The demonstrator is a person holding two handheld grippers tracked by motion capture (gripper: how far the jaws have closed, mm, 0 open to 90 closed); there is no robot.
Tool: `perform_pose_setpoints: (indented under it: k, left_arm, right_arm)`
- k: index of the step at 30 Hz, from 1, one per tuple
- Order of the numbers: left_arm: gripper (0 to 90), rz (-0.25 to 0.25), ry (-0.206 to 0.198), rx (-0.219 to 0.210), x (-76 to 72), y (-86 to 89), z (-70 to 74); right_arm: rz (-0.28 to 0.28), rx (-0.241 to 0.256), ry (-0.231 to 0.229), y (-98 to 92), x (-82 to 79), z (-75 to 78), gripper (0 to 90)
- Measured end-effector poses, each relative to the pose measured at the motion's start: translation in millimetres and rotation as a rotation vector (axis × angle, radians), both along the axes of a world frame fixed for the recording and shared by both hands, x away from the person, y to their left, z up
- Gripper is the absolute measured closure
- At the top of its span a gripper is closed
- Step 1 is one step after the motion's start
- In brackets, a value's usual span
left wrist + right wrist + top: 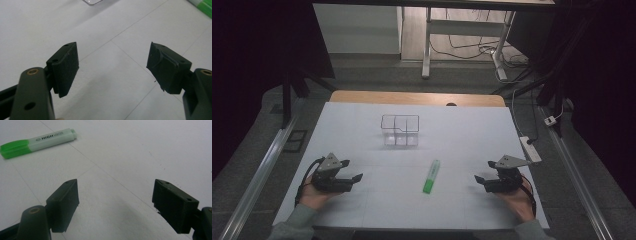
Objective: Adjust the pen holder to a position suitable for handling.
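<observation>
While both hands rest at the near edge of the white table (362, 210), the left gripper (353, 171) sits low at the near left, jaws spread wide apart with nothing between them; its own view shows only bare white surface in the gap. Right gripper (484, 172) sits at the near right, jaws likewise spread and empty, pointing inward toward the table's middle. Between the two grippers, slightly right of centre and well apart from both, lies the green highlighter (431, 176), flat on the table, green cap end toward the person, pale barrel pointing away; the right gripper view shows it (37, 142) beyond the jaws, untouched. Farther off, left of centre, stands a clear plastic compartment organizer (400, 130), upright, apart from the highlighter. Beyond the white cover, a wooden table edge (417, 98) is visible.
</observation>
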State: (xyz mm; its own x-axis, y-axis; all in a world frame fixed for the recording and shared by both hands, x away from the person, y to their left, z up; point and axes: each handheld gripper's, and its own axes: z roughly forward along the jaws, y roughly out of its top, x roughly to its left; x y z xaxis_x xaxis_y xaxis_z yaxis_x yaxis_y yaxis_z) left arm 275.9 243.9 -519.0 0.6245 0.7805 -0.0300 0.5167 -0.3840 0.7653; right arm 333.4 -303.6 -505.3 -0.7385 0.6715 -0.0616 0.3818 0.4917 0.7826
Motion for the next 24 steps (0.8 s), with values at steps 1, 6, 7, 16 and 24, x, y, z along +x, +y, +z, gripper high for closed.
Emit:
perform_pose_setpoints:
  k: [1, 6, 7, 16, 24]
  left_arm:
    - [25.4, 0.001, 0.000, 0.000, 0.3, 0.1, -0.1]
    - [25.4, 0.003, -0.003, 0.004, 1.1, 0.2, 0.2]
    - [25.4, 0.003, -0.005, 0.005, 1.4, 0.2, 0.5]
    - [25.5, 0.006, -0.019, 0.028, 9.6, -2.7, 4.1]
    - [25.8, 0.016, -0.020, 0.031, 21.6, -5.5, 6.9]
  right_arm:
    - [0.000, 0.000, 0.000, 0.0, 0.0, 0.0, 21.4]
    - [-0.004, 0.008, 0.002, -0.5, 0.3, 0.1, 22.1]
    - [-0.004, 0.009, 0.003, -0.5, 0.3, 0.0, 22.3]
    - [-0.005, 0.000, 0.014, -0.2, 1.8, -0.9, 22.6]
    - [-0.003, 0.005, 0.019, 0.7, 1.8, -1.6, 23.1]
